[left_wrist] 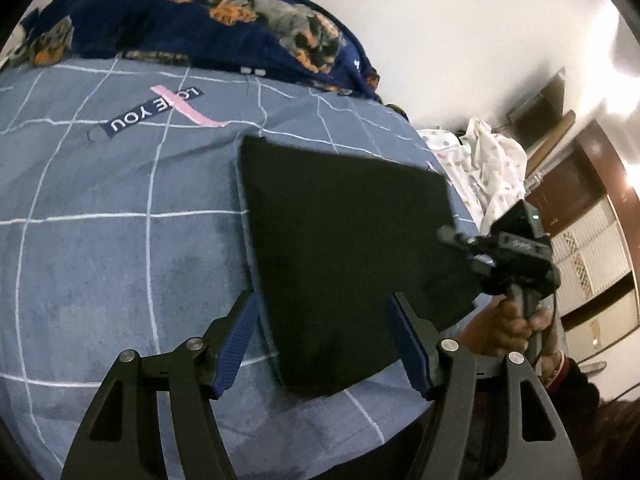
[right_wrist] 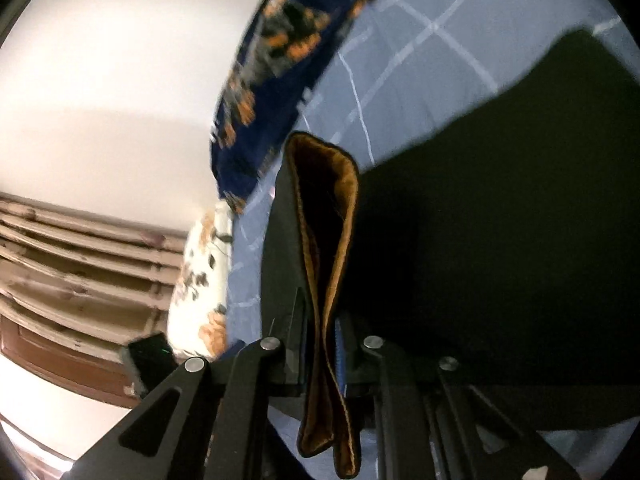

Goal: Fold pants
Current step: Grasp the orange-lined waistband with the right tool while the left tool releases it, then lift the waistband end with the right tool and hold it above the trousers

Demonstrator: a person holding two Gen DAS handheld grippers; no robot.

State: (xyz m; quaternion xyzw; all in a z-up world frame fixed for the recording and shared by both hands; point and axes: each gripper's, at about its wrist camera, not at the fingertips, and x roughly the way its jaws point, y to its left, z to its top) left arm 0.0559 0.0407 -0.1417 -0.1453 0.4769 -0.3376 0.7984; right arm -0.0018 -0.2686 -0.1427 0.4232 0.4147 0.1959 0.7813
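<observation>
At frame centre, the pants (right_wrist: pixel 328 280) edge is pinched by the right gripper (right_wrist: pixel 324 344) for folding; the left gripper (left_wrist: pixel 324 344) is held open, empty, above them.

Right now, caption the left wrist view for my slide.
Open left gripper above dark folded pants on a blue grid bedsheet, right gripper at the far edge.

Bed w/ blue grid sheet (left_wrist: pixel 100 248) fills left and centre; navy floral blanket (left_wrist: pixel 208 12) at top, white wall (left_wrist: pixel 440 32) upper right, brown wardrobe (left_wrist: pixel 580 184) at right edge.
</observation>
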